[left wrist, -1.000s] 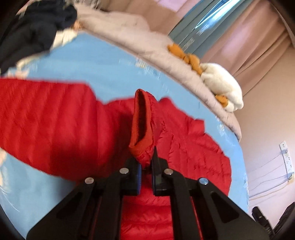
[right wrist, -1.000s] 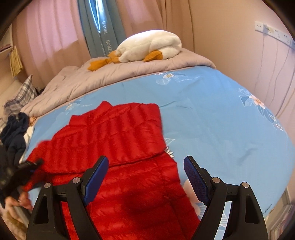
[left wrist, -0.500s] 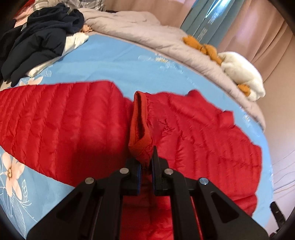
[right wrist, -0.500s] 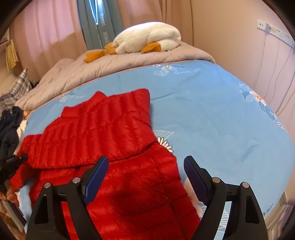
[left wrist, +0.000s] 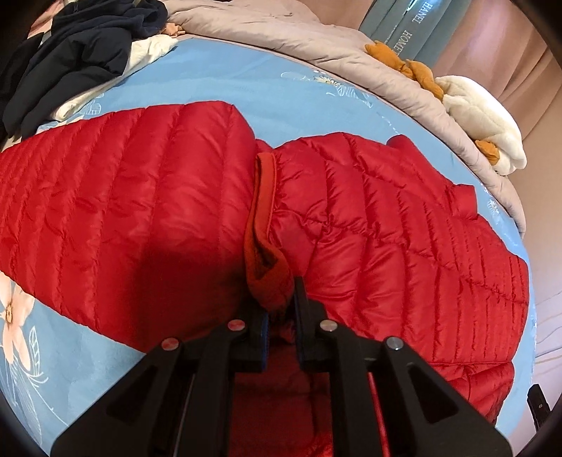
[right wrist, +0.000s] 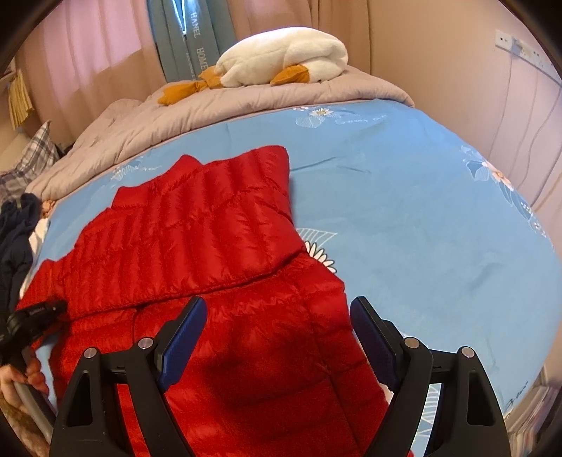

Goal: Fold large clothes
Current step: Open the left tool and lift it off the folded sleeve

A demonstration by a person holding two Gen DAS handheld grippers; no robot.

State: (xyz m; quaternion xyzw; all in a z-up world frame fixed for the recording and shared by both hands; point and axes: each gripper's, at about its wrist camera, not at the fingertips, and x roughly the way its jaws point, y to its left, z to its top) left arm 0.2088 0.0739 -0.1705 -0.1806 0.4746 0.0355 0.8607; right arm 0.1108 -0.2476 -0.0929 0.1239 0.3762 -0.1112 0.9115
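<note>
A red quilted puffer jacket (left wrist: 140,197) lies spread on the blue floral bed sheet (left wrist: 281,88). One sleeve is folded across its body (right wrist: 196,239). My left gripper (left wrist: 281,302) is low over the jacket with the sleeve's knit cuff (left wrist: 261,225) between its fingertips. Its jaws are opening, and the pads still touch the cuff. My right gripper (right wrist: 277,316) hovers open above the jacket's lower body, nothing between its blue pads (right wrist: 182,330). At the left edge of the right wrist view, the left gripper (right wrist: 35,313) shows with a person's hand below it.
A heap of dark clothes (left wrist: 77,52) on white cloth sits at the bed's far left. A grey duvet (left wrist: 281,31) and a white plush duck (right wrist: 281,56) lie along the far side. A plaid pillow (right wrist: 28,161) is beyond. The wall runs close on the right.
My left gripper came down with the cuff, laying the sleeve across the jacket, and its jaws have parted slightly. The right gripper dipped a little and stays open.
</note>
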